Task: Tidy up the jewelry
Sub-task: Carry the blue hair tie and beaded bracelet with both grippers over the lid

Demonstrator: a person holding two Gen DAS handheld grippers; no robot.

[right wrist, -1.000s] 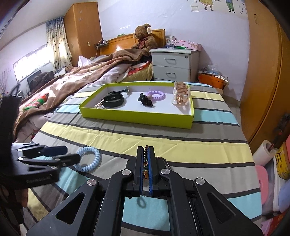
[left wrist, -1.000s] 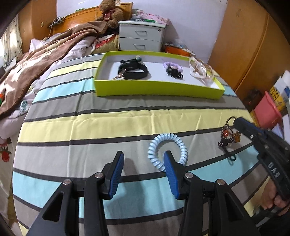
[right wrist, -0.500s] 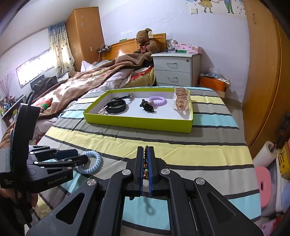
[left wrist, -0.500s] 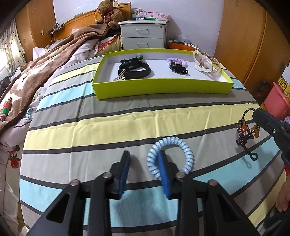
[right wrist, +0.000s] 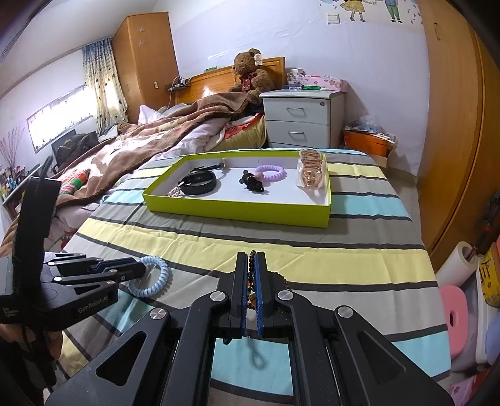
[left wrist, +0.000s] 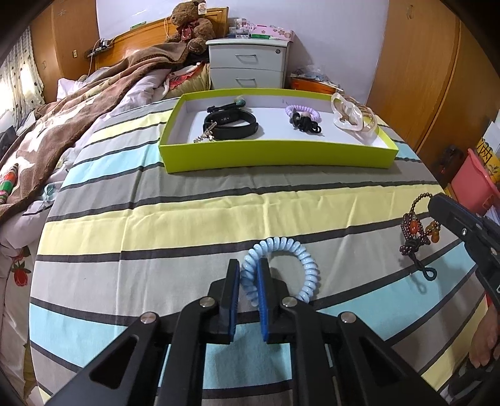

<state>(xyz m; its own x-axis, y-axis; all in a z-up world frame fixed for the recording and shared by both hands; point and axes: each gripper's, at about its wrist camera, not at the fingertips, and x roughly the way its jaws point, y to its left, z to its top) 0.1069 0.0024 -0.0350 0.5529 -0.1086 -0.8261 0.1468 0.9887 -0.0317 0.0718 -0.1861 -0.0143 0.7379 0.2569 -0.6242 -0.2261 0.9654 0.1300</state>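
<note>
My left gripper (left wrist: 248,265) is shut on the left side of a light blue coil bracelet (left wrist: 300,259) lying on the striped bed; it also shows in the right wrist view (right wrist: 153,276). My right gripper (right wrist: 251,259) is shut on a dark beaded bracelet (right wrist: 251,268) with orange beads, held above the bed, and it hangs at the right in the left wrist view (left wrist: 415,232). The lime-green tray (left wrist: 281,156) at the far side holds a black band (left wrist: 231,125), a purple coil tie (left wrist: 303,111), a black hair tie (left wrist: 304,125) and a clear clip (left wrist: 350,114).
A brown blanket (left wrist: 78,115) covers the bed's left part. A white nightstand (left wrist: 250,62) and a teddy bear (left wrist: 187,23) stand behind the tray. A pink bin (left wrist: 472,178) sits off the bed's right edge, below a wooden wardrobe (right wrist: 453,125).
My left gripper closed from wide open onto the blue coil bracelet. My right gripper stayed shut on the beaded bracelet and rose a little.
</note>
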